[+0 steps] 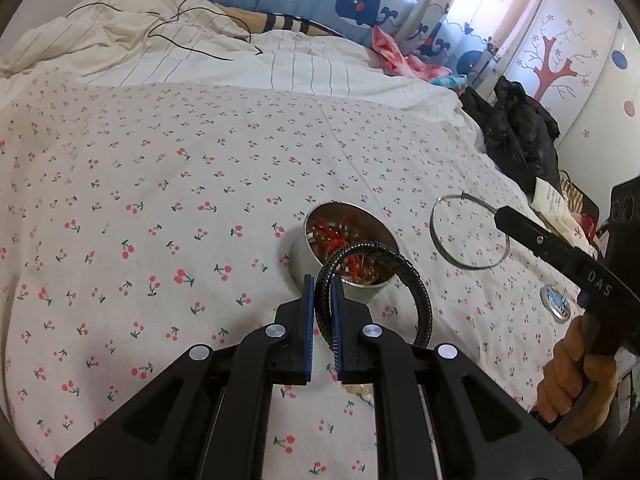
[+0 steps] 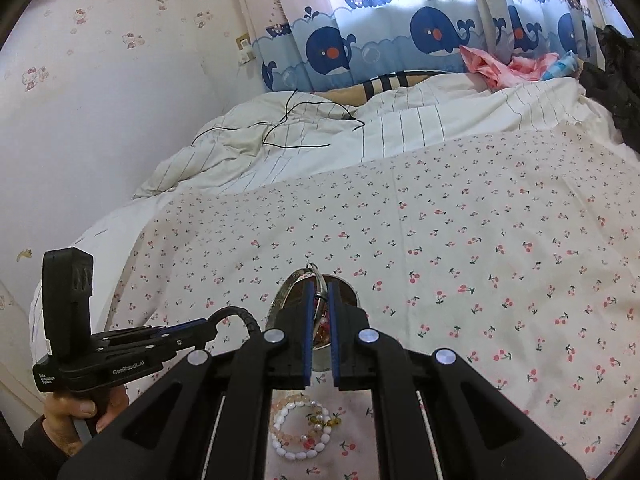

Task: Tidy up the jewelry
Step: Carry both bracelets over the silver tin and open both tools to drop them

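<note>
My left gripper (image 1: 321, 286) is shut on a black braided bracelet (image 1: 404, 264) and holds it just over the near rim of a round metal tin (image 1: 298, 258) with red and amber jewelry inside. My right gripper (image 2: 320, 292) is shut on a thin silver bangle (image 2: 318, 280), seen edge-on, above the same tin (image 2: 280, 300). In the left wrist view the bangle (image 1: 436, 240) hangs from the right gripper's fingers (image 1: 516, 220), to the right of the tin. The left gripper (image 2: 208, 326) shows at lower left in the right wrist view. Beaded bracelets (image 2: 300, 432) lie on the sheet below my right gripper.
The cherry-print sheet (image 1: 160, 200) covers the bed. A crumpled striped duvet (image 1: 200, 52) with a black cable lies at the far end. A small round lid or mirror (image 1: 556, 302) lies right of the tin. Black clothing (image 1: 520, 132) sits at the bed's right edge.
</note>
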